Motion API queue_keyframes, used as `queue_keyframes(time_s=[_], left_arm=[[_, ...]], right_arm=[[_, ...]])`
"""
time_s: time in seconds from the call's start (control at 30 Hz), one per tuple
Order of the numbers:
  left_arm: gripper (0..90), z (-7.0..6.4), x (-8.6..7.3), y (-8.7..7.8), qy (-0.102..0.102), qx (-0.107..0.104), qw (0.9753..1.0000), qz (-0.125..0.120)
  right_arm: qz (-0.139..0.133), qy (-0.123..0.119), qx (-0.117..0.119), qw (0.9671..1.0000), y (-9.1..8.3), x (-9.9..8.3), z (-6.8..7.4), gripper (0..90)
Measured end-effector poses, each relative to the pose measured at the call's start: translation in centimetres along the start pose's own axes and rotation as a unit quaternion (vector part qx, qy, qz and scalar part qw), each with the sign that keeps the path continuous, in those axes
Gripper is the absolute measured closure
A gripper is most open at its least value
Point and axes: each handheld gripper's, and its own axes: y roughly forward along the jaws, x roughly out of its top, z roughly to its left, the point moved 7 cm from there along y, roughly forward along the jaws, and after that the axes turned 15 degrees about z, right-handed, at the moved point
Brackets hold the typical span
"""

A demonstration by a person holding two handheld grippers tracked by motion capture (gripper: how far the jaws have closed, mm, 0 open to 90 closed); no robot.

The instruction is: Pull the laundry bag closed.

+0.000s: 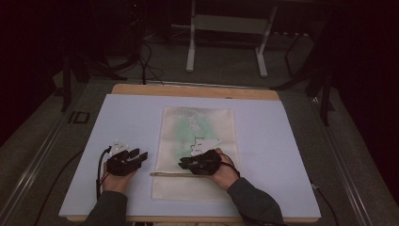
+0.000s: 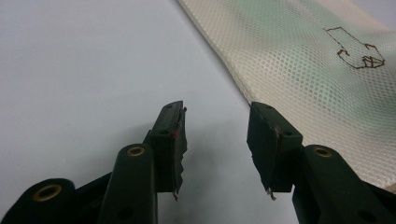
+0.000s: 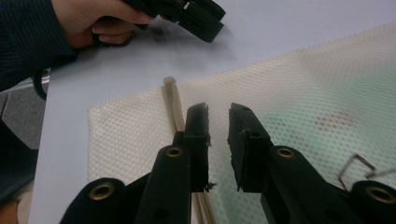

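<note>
A: How are the hands posed?

B: Both forearms come in from the near edge of the tabletop [image 1: 117, 117]. The left gripper [image 1: 140, 154] lies low over the bare white sheet, pointing ahead and toward the other hand, its jaws spread with a clear gap and nothing between them. The right gripper [image 1: 183, 164] points across toward the left one, its wrist bent inward.

A: And the right gripper's state?

B: Its jaws stand slightly apart, a narrow slit between them, holding nothing. They hover over the mesh bag [image 1: 197, 141], right by its zipper strip [image 3: 172, 105].

A: Where is the mesh bag from each gripper?

B: Directly under the right gripper. For the left gripper it lies just beyond its right-hand jaw; in the left gripper view the bag's long edge [image 2: 219, 60] runs diagonally past that jaw tip, near but not touching.

A: And the zipper strip?

B: It runs across the bag beneath the right gripper, passing under the jaw on the left of the right gripper view, and ends near the bag's edge facing the left gripper.

A: Room to move?

B: Open white tabletop lies ahead of and outward from the left gripper. Between the two grippers there is a short stretch of bag and bare sheet. Beyond the right gripper the bag lies flat, and white sheet borders it on every side.
</note>
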Motion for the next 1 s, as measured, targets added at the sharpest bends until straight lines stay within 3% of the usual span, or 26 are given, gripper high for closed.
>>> queue_keyframes(time_s=[1.0], left_arm=[[55.2, 0.1, 0.0, 0.0, 0.003, -0.001, 1.0000, 0.002]], right_arm=[[0.026, -0.032, 0.024, 0.9988, 3.8, 2.5, 1.6, 79.3]])
